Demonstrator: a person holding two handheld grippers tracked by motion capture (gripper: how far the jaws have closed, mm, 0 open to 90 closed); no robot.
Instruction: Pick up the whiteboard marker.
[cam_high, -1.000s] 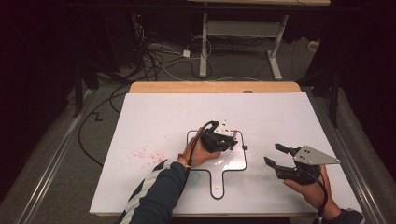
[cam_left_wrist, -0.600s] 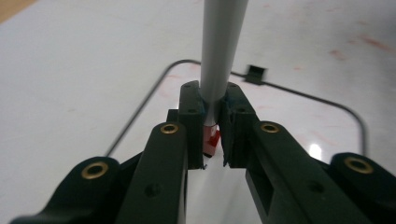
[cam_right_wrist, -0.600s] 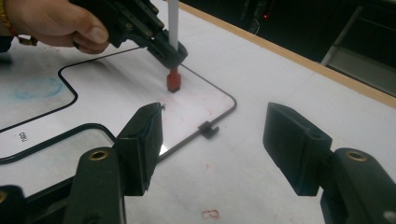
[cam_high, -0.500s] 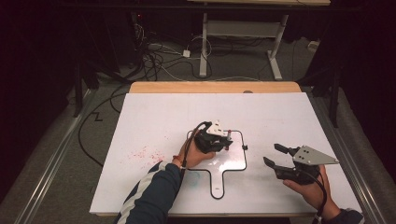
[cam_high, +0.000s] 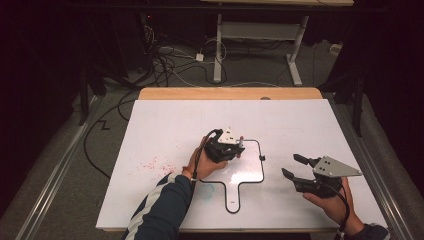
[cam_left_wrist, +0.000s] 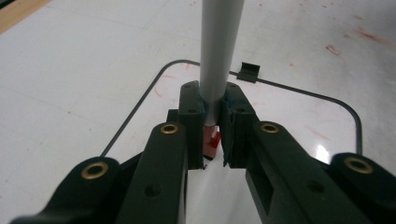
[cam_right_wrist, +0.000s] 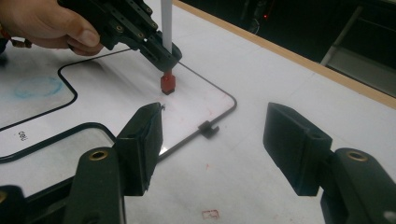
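A small paddle-shaped whiteboard (cam_high: 247, 172) with a black rim lies on the white table (cam_high: 300, 125). My left gripper (cam_high: 239, 150) is over the board's upper left part, shut on a grey marker (cam_left_wrist: 218, 51) held upright. The marker's red end (cam_right_wrist: 167, 83) points down and rests on or just above the board (cam_right_wrist: 116, 93); the left gripper view shows it between the jaws (cam_left_wrist: 211, 142). My right gripper (cam_high: 290, 165) is off the board's right side, near the table's front right, open with nothing between its fingers (cam_right_wrist: 212, 140).
A black clip (cam_high: 262, 158) sits on the board's right rim. Faint red marks (cam_high: 155, 162) stain the table to the left, and a blue smudge (cam_high: 207, 189) lies near the board's lower left. A wooden strip (cam_high: 230, 93) runs along the far edge. Cables cover the floor beyond.
My left gripper has drifted a little to the left over the board with the marker in it. The right gripper has hardly moved.
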